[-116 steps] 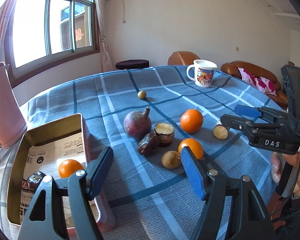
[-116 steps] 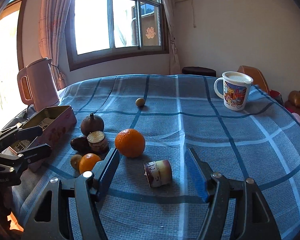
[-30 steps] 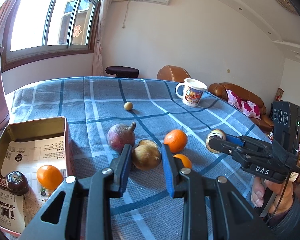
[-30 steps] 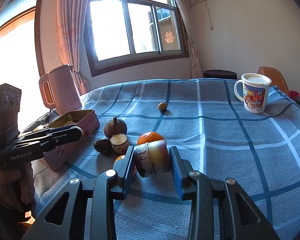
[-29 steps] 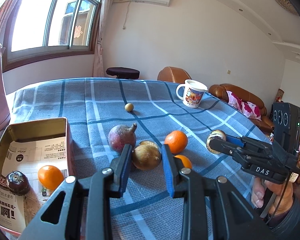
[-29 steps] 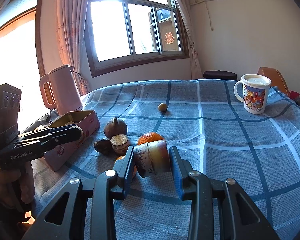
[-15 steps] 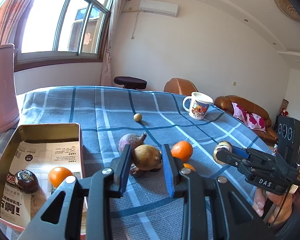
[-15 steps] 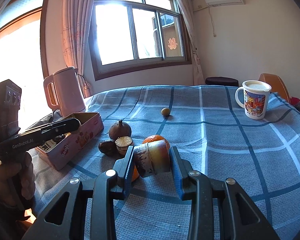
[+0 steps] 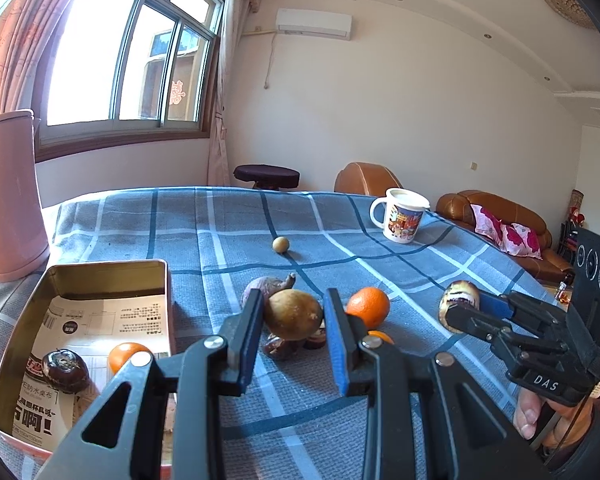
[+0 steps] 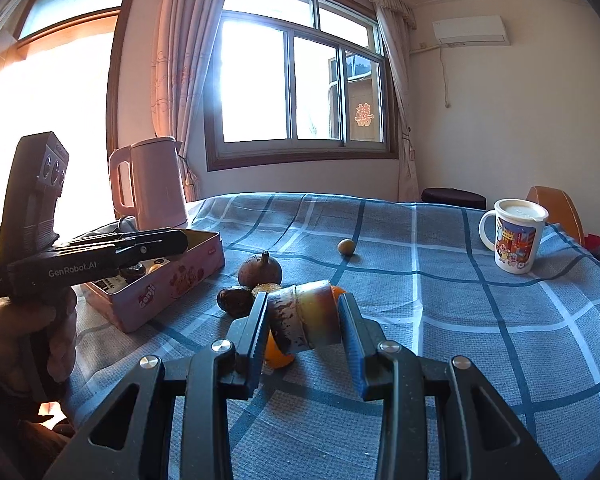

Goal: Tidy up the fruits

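My left gripper (image 9: 294,300) is shut on a round brown fruit (image 9: 292,314), held above the blue checked tablecloth (image 9: 220,232). My right gripper (image 10: 303,304) is shut on a cut chunk of fruit (image 10: 304,320) with dark skin and yellowish flesh; the same chunk (image 9: 458,298) shows in the left wrist view. An open tin box (image 9: 100,276) at the left holds an orange (image 9: 126,354) and a dark fruit (image 9: 64,366). On the cloth lie a purple fruit (image 9: 260,286), two oranges (image 9: 368,306), dark pieces (image 9: 280,346) and a small round fruit (image 9: 280,244).
A printed mug (image 9: 400,216) stands at the far right of the table. A pink kettle (image 10: 156,184) stands behind the tin box (image 10: 168,284). A brown sofa (image 9: 500,220) and a dark stool (image 9: 266,172) lie beyond the table's edge.
Both grippers were open several seconds ago and now grip fruit. Over the last second the left one has risen with the brown fruit, and the right one has drifted with its chunk.
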`<state>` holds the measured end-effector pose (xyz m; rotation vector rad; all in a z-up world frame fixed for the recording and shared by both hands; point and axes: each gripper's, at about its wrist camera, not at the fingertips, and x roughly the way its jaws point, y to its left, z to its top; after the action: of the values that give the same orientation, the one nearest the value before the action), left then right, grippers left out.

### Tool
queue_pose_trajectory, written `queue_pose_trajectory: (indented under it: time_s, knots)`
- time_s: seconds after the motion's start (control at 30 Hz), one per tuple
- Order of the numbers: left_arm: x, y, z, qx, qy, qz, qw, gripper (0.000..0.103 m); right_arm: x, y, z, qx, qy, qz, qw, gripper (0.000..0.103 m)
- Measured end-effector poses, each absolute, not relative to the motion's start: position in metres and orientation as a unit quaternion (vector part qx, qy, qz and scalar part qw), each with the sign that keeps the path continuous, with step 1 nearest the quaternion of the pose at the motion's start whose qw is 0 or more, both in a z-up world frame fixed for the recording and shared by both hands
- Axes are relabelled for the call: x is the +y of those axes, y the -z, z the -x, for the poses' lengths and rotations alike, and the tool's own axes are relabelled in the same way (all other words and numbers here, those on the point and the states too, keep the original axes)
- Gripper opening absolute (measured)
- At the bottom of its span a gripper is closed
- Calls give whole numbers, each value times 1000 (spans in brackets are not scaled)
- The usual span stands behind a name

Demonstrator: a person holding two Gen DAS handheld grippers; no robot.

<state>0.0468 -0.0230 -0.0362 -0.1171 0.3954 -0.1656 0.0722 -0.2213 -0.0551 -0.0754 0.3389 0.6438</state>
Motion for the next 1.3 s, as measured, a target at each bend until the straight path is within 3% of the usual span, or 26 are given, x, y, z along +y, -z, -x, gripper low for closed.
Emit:
queue_pose_trajectory:
  time_s: [1.3]
  knots:
    - [-43,25,-21,131,63,-6,989,32,-244,43,-55,91,-311,-15,946,36]
